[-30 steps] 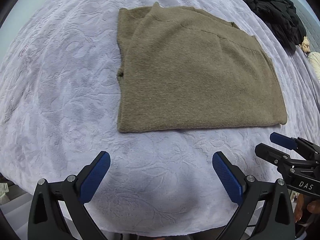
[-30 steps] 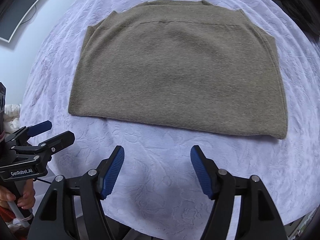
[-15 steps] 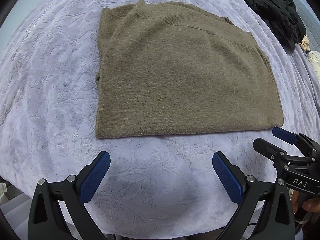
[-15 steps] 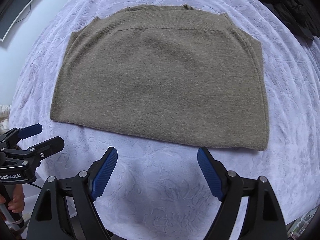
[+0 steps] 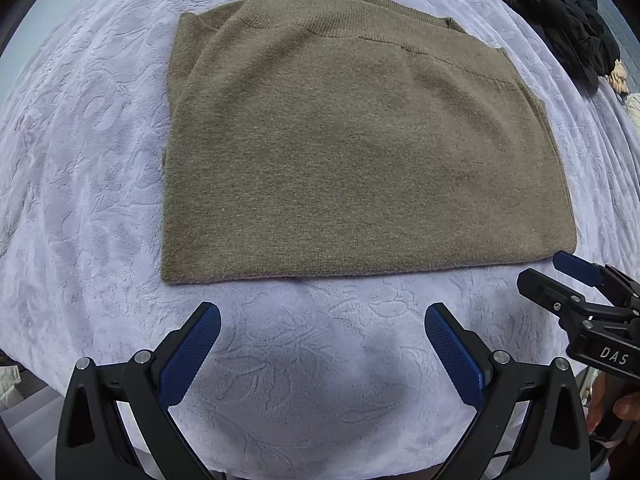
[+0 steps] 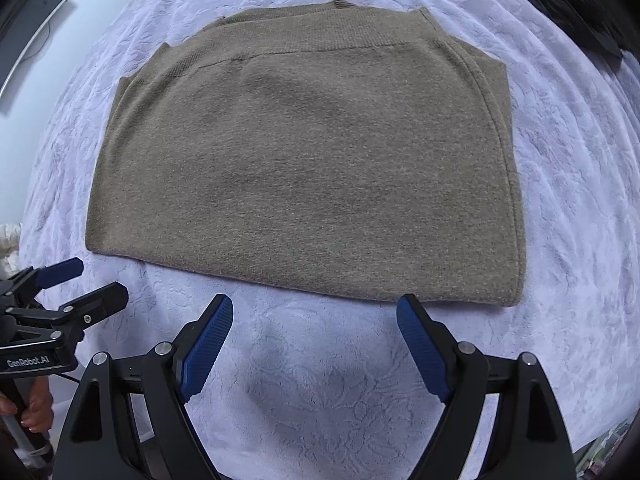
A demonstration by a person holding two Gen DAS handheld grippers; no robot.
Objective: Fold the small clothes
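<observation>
An olive-brown knit sweater point(image 5: 352, 152) lies folded into a flat rectangle on the lavender embossed bedspread point(image 5: 80, 200); it also shows in the right wrist view point(image 6: 312, 160). My left gripper point(image 5: 322, 316) is open and empty, hovering just short of the sweater's near edge. My right gripper point(image 6: 314, 306) is open and empty, its fingertips at the near edge, toward the sweater's right corner. Each gripper shows in the other's view: the right one point(image 5: 564, 276) at the sweater's right corner, the left one point(image 6: 84, 280) near its left corner.
A pile of black clothes point(image 5: 560, 12) lies at the far right of the bed, with a cream knit item point(image 5: 632, 108) beside it. A dark monitor point(image 6: 28, 36) stands against the wall at the far left. The bed's near edge runs under both grippers.
Both grippers have moved forward toward the sweater's near edge, which now lies closer to the fingertips. The right gripper's jaws have opened wider. The sweater has not moved.
</observation>
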